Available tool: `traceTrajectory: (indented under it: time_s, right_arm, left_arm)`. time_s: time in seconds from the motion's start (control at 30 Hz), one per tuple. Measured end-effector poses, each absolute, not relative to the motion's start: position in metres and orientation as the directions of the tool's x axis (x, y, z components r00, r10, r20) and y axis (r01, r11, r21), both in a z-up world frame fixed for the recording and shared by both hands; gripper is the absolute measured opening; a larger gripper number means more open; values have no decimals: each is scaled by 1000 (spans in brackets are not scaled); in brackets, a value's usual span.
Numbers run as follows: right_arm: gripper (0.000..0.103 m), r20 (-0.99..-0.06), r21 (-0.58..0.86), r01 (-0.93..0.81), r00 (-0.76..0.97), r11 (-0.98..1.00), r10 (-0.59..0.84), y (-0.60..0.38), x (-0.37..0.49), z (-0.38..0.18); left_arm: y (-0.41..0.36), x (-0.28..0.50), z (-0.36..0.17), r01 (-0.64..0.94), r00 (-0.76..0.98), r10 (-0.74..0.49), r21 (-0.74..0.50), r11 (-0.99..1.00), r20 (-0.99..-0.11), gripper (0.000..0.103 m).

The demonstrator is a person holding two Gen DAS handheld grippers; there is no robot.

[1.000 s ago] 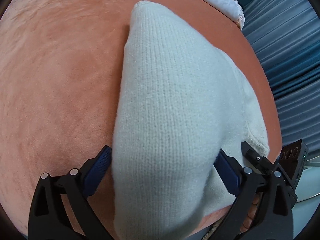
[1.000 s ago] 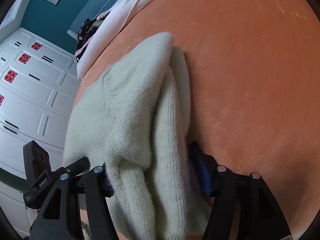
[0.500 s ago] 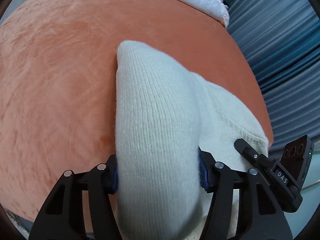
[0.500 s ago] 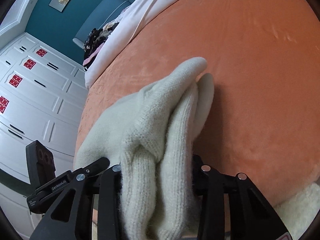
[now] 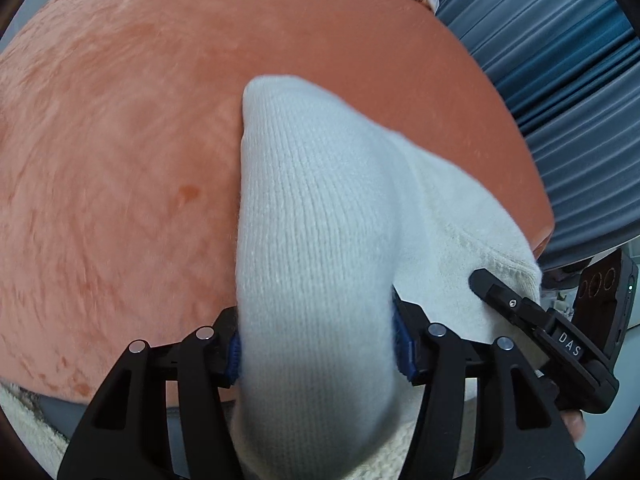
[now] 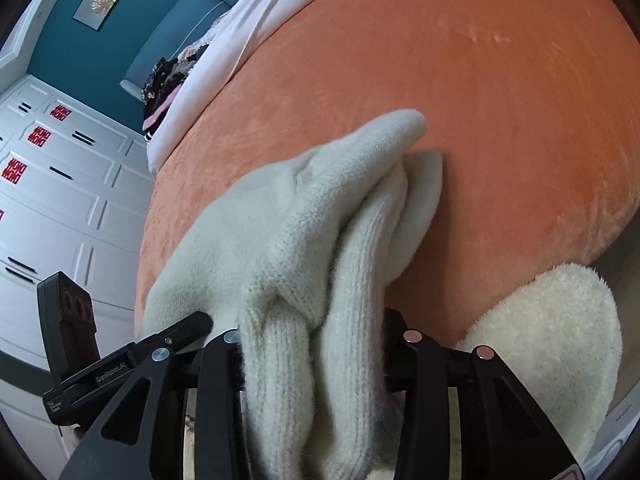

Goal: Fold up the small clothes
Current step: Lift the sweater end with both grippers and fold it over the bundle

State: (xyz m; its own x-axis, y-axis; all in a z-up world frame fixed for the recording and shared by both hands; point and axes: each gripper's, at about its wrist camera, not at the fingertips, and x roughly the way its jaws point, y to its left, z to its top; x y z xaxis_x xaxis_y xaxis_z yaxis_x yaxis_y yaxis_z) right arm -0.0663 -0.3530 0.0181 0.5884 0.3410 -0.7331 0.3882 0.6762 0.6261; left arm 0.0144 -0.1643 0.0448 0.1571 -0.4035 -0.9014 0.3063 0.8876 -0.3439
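A cream knitted sweater (image 5: 320, 216) lies on an orange velvet bed cover (image 5: 120, 140). My left gripper (image 5: 316, 352) is shut on a thick bunched part of it near the bed's front edge. My right gripper (image 6: 316, 348) is shut on the ribbed end of the same sweater (image 6: 320, 216), which hangs in folds from its jaws. The fingertips of both grippers are hidden by the knit. The other gripper shows at the right of the left wrist view (image 5: 540, 320) and at the left of the right wrist view (image 6: 120, 364).
A white sheet (image 6: 248, 32) and dark clothes (image 6: 168, 80) lie at the far end of the bed. White cabinets (image 6: 60, 200) stand to the left, blue curtains (image 5: 560, 80) to the right. A fluffy cream rug (image 6: 540, 340) lies by the bed's edge.
Both grippers closed on the sweater and pulled it back toward the bed's front edge, lifting and bunching it. More orange cover now shows beyond the sweater.
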Motion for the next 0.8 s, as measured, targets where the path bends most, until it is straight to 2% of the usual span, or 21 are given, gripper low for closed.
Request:
traceTrajectory:
  time_s: [0.2, 0.47, 0.8]
  right_arm:
    - [39, -743, 630, 406, 564, 662, 361, -356, -77, -7]
    - [49, -719, 669, 403, 563, 625, 407, -371, -84, -28]
    - [52, -702, 694, 395, 555, 602, 446, -382, -74, -38]
  left_arm:
    - [-165, 12, 34, 308, 149, -373, -316, 897, -916, 58]
    - [-169, 15, 27, 296, 147, -338, -284, 912, -930, 65]
    - [-181, 17, 22, 309, 171, -301, -239, 921, -938, 76]
